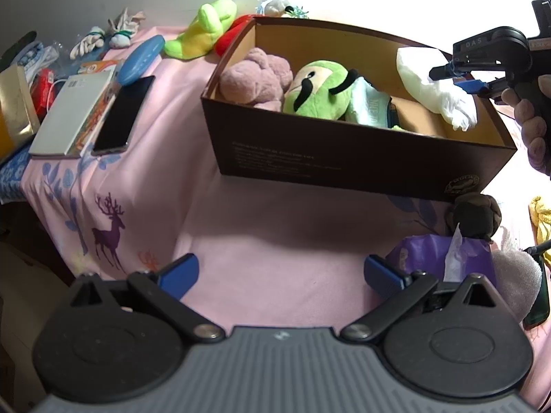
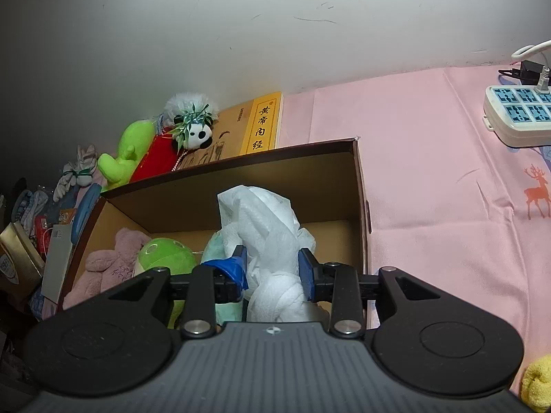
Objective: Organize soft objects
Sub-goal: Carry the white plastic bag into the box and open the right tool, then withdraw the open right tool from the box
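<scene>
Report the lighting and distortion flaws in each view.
Left wrist view: glare blows out the top right behind the brown cardboard box, whose edges the fisheye bows. Right wrist view: dim, dark-vignetted left corners; the crumpled white cloth stays clearly lit.

The print on the near wall of the brown box (image 1: 361,158) is too faint and small to read. Inside the box, the green plush (image 1: 320,91) hides the lower part of the pale blue item (image 1: 370,105) beside it, and the box wall cuts off the bottoms of both. In the right wrist view the white cloth (image 2: 272,241) covers whatever lies behind it, and its lower end drops out of sight behind the right gripper (image 2: 272,268). The yellow soft thing (image 2: 537,385) is cut by the picture's edge. Clutter at the far left (image 1: 38,79) is too jumbled to name.
</scene>
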### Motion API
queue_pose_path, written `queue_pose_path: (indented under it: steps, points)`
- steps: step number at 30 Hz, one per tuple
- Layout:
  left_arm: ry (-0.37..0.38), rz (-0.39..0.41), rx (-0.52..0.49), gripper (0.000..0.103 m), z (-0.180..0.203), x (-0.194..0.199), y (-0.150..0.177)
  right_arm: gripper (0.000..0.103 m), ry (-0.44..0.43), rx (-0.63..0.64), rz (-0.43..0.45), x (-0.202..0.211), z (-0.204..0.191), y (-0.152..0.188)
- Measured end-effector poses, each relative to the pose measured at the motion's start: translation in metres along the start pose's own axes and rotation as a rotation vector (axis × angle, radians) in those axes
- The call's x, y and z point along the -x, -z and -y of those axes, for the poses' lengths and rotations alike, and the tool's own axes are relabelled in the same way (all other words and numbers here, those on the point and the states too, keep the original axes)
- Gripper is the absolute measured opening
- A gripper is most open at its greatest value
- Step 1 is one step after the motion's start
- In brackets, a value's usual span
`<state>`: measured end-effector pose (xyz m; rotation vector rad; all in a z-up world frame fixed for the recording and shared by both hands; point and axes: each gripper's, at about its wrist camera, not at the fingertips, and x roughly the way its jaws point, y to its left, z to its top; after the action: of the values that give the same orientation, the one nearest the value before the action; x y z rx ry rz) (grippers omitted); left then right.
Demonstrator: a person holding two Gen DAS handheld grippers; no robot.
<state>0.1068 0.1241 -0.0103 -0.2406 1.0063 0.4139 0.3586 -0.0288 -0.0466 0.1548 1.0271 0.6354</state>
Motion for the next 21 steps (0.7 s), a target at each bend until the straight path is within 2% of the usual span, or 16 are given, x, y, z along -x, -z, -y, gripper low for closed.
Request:
queue_pose_path:
  steps: [4, 7, 12, 21]
  points:
    - [-0.003, -0.002, -0.008, 0.102, 0.002, -0.001, 0.0, 0.016, 0.003, -0.028, 0.021, 0.004, 0.005, 0.001]
    - [-0.001, -0.004, -0.005, 0.102, 0.001, -0.001, 0.001, 0.016, -0.06, -0.085, 0.051, 0.011, 0.013, 0.001]
    - [0.0, -0.008, -0.003, 0.102, 0.002, -0.001, 0.002, 0.016, -0.058, -0.105, 0.067, 0.021, 0.016, 0.001]
    - [0.0, -0.001, -0.016, 0.102, 0.006, 0.001, 0.0, 0.017, -0.147, -0.186, 0.091, 0.061, 0.025, 0.018]
